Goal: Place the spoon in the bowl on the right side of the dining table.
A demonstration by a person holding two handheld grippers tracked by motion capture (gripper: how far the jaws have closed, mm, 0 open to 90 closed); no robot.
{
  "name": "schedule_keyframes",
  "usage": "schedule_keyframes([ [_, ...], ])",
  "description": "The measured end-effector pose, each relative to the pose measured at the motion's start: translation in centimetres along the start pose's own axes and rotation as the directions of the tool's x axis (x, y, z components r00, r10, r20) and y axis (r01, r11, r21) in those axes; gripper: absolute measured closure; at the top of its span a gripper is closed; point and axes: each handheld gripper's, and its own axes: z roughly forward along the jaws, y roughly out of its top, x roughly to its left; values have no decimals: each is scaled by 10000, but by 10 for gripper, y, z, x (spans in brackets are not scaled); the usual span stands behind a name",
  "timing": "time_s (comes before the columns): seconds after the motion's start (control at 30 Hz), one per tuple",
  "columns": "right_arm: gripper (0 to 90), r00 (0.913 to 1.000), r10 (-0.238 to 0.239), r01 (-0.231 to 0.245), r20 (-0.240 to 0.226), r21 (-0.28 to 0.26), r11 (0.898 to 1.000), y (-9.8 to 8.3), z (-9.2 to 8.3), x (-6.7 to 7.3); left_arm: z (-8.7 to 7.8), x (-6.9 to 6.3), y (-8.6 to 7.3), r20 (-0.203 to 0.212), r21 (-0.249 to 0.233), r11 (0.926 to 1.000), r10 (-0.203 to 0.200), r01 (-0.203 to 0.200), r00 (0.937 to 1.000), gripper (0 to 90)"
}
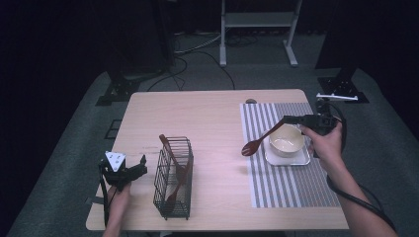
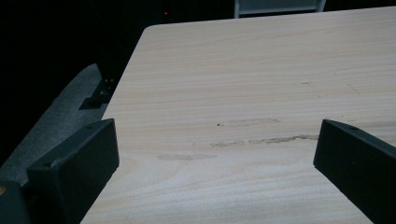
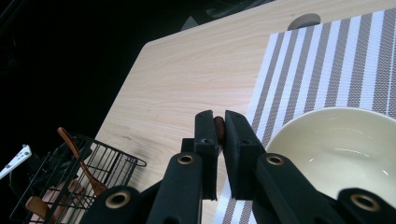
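The right gripper (image 1: 288, 119), clamped on the wooden spoon (image 1: 257, 142) hanging at nine o'clock of the bowl (image 1: 286, 140), should keep it level toward the placemat (image 1: 276, 182), while the left gripper (image 1: 143, 165) idles wide over the counter (image 1: 212, 118).

The dark reddish-brown wooden spoon (image 1: 260, 140) is clamped by its handle end between the closed jaws of the right gripper (image 1: 288, 119) and slants down to the left, its oval bowl hanging over the striped placemat (image 1: 276, 185). It passes just beside the rim of the cream bowl (image 1: 286, 140), which stands on a small square tray (image 1: 287, 159).
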Motion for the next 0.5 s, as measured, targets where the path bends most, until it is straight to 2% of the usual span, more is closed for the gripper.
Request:
schedule_keyframes([
  [0.5,836,9998,81,-77,207,-176,9998,2,-12,-7,0,0,0,-10,3,10000,4,-4,10000,0],
])
